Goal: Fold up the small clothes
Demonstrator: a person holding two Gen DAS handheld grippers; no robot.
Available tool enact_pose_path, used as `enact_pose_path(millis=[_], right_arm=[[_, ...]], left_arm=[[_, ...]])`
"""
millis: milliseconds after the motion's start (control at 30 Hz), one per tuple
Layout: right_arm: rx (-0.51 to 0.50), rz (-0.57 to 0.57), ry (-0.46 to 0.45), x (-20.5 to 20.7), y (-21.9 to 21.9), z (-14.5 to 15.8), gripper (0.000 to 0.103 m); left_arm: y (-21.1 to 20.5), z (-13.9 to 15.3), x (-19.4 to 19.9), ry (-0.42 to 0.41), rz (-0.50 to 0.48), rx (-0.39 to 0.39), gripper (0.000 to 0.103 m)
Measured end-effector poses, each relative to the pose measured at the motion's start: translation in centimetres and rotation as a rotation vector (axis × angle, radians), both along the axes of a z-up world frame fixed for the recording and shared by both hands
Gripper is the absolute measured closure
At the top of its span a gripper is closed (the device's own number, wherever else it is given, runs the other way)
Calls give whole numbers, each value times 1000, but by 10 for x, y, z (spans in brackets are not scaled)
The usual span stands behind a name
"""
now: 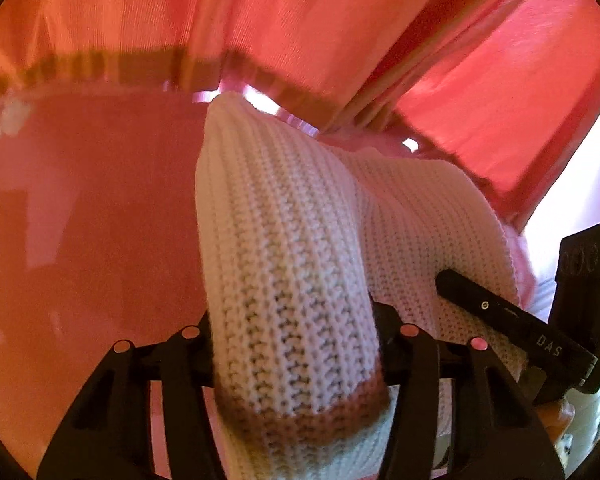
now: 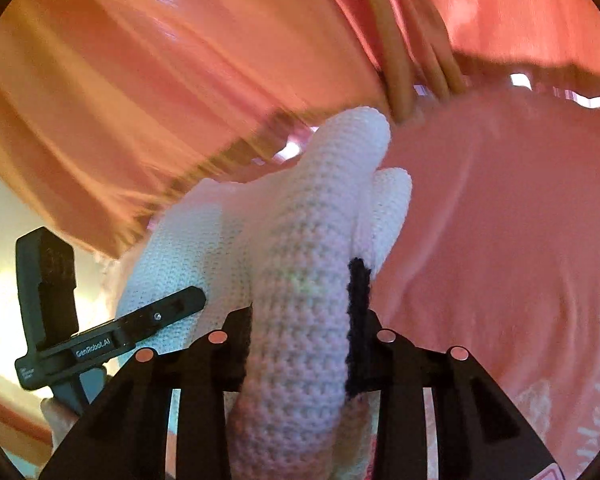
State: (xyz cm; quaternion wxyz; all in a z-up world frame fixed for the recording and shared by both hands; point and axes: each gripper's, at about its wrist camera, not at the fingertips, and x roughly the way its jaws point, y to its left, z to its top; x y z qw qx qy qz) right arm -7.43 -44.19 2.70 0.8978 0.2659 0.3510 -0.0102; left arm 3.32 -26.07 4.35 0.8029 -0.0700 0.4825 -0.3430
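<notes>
Left gripper (image 1: 295, 344) fingers clamp white knit garment (image 1: 291, 240); right gripper (image 2: 300, 344) clamps same knit, above pink sheet (image 2: 500, 220).

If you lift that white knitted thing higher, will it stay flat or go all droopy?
Probably droopy: the white knitted garment already bends and sags between the left gripper and right gripper. Its chunky knit looks grippy, so it likely won't slip. It seems soft, not breakable.

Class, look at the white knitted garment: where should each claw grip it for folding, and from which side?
Probably as now: each claw takes one end of the knitted garment. Left claw holds the brown-striped edge, right claw the black-trimmed edge, both from the near side; it sags between them.
</notes>
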Motion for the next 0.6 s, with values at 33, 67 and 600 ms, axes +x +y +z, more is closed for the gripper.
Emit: enact_pose_path(millis=[33, 67, 600], right_arm=[[-3, 5, -31, -8, 5, 10, 71], [-7, 13, -73, -19, 12, 24, 71], [-166, 166, -606, -79, 160, 219, 71]], left_arm=[[7, 15, -7, -31, -8, -12, 53], [15, 32, -16, -70, -17, -22, 53], [178, 235, -109, -613, 78, -168, 51]])
